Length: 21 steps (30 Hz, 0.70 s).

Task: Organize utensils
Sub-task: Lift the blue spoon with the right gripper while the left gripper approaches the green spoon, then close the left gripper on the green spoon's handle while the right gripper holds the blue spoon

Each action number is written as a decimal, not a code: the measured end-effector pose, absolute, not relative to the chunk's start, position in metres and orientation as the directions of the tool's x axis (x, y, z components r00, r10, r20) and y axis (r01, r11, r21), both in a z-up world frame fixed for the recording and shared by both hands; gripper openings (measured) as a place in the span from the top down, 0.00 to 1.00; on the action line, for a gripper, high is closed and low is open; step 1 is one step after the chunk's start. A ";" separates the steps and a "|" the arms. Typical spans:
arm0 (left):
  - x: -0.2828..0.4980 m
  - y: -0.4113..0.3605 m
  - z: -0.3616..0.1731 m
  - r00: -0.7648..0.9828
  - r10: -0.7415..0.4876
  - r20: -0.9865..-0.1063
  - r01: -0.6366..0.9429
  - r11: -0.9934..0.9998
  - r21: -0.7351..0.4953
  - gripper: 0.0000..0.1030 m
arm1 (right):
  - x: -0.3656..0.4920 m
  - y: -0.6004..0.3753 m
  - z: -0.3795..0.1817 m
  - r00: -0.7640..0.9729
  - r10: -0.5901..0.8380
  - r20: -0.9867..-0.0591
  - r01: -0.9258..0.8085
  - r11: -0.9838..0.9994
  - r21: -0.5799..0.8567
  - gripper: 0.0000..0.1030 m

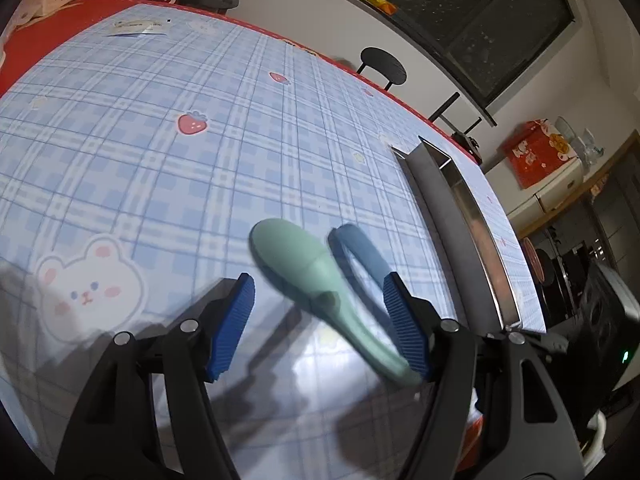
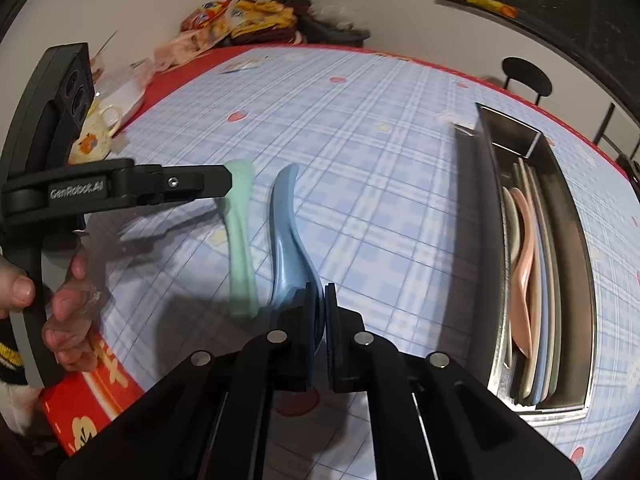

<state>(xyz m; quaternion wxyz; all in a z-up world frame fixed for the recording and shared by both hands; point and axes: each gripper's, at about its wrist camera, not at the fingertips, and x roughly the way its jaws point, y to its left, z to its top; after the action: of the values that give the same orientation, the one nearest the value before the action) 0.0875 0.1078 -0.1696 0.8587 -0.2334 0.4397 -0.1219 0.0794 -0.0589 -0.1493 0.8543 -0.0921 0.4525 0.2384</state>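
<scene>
Spoons lie on the checked tablecloth (image 2: 380, 184) side by side, long axes roughly parallel. In the right wrist view the blue spoon (image 2: 286, 236) runs away from the camera, its near end clamped between the fingers of the right gripper (image 2: 320, 300). The green spoon (image 1: 316, 276) lies between the spread fingers of the left gripper (image 1: 320, 300), which stand apart from it, gripping nothing. The metal tray (image 2: 492, 240) to the right holds a pink spoon (image 2: 526, 264) and other long utensils laid lengthwise.
</scene>
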 end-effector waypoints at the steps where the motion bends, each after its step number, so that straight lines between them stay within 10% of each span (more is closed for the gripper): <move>1: 0.090 0.105 -0.169 0.585 -0.410 -0.700 0.000 0.863 -0.505 0.35 | 0.080 -0.061 -0.150 0.478 0.331 -0.814 -0.482 0.873 0.072 0.95; 21: 0.110 0.071 -0.172 0.582 -0.377 -0.720 0.009 0.889 -0.458 0.53 | 0.072 -0.068 -0.157 0.514 0.344 -0.786 -0.470 0.879 0.078 0.93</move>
<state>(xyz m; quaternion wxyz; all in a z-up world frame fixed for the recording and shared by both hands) 0.1096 0.0707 -0.1720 0.8648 -0.2079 0.4432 -0.1116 0.0722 -0.0682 -0.1568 0.8669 -0.0724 0.4337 0.2347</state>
